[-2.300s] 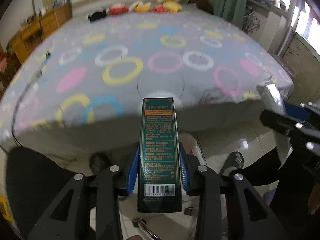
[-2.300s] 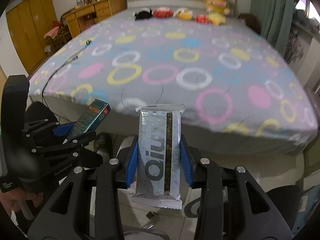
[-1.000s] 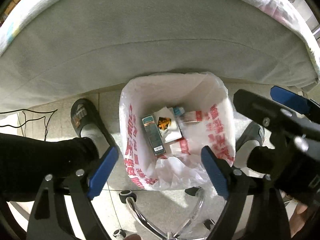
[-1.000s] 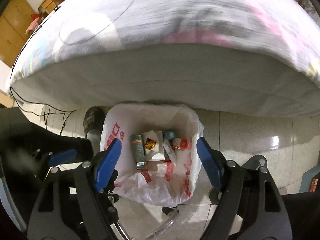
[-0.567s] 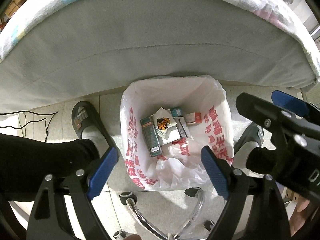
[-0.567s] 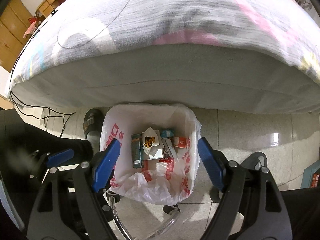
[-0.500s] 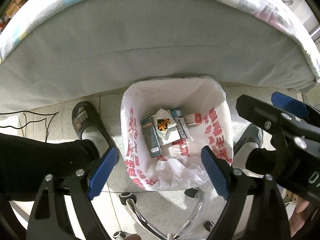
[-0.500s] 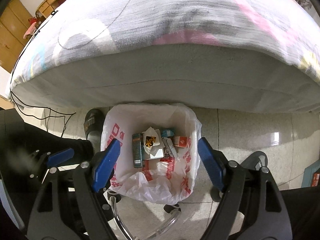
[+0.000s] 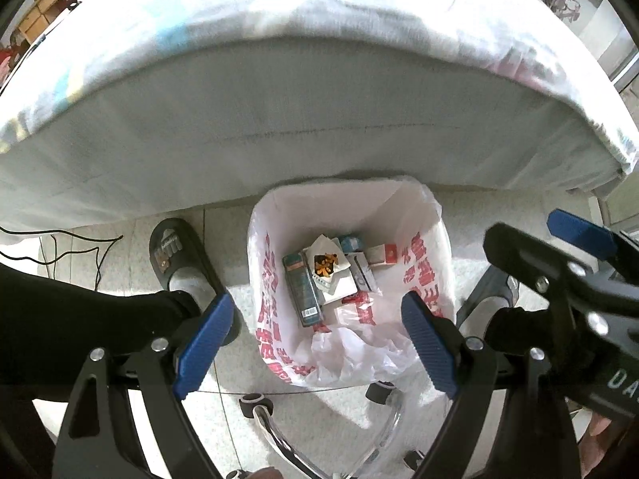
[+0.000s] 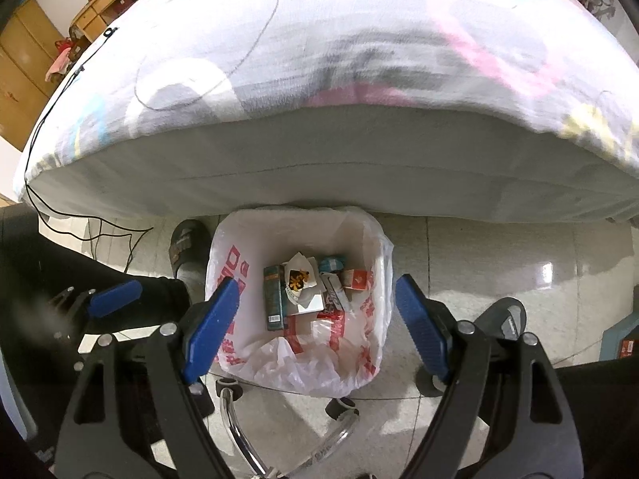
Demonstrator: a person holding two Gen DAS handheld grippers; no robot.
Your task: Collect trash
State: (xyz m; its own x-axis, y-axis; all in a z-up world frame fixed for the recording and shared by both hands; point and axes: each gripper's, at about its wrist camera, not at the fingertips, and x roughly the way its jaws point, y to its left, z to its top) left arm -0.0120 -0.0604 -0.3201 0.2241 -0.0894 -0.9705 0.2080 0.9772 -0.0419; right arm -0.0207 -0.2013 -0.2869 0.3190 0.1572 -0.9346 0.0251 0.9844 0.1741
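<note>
On pale glossy floor tile beside bed (image 10: 319, 167), white bag-lined bin (image 10: 371, 239) standing, dark green box (image 9: 302, 291) and wrappers lying inside. Left gripper (image 9: 315, 341) and right gripper (image 10: 315, 325) hovering above, jaws standing apart, gripping nothing. Slippered foot (image 9: 177, 257) resting beside bin.

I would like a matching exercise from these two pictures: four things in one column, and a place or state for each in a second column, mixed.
Things:
1. green box
2. left gripper
3. slipper
4. bin bag

Places or states:
A. lines the bin beside the bed
B. on the floor tiles, left of the bin
C. lying among the trash inside the bin
D. jaws wide apart, nothing between them

Pairs: 1-C, 2-D, 3-B, 4-A
</note>
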